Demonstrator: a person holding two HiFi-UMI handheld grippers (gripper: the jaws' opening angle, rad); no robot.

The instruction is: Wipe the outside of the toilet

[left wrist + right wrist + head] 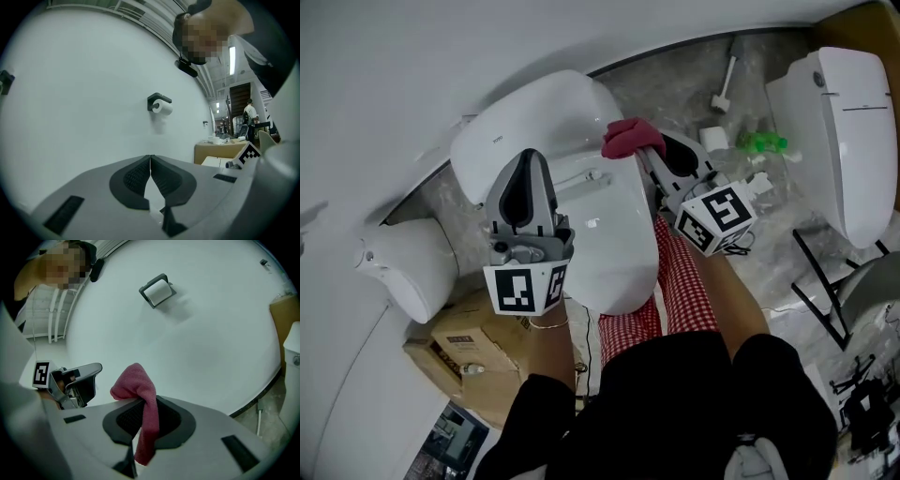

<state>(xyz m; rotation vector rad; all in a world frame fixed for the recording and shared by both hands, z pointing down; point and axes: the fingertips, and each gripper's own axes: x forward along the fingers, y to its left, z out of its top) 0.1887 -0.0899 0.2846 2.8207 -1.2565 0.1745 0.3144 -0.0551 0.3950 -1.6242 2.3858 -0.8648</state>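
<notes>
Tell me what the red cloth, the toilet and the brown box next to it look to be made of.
Red cloth: soft napped fabric, perhaps microfibre or terry; it droops limply from the right claw.
Toilet: glossy white with sharp highlights; glazed ceramic or hard plastic, cannot tell which.
Brown box: matt cardboard, judging by its dull brown faces.
</notes>
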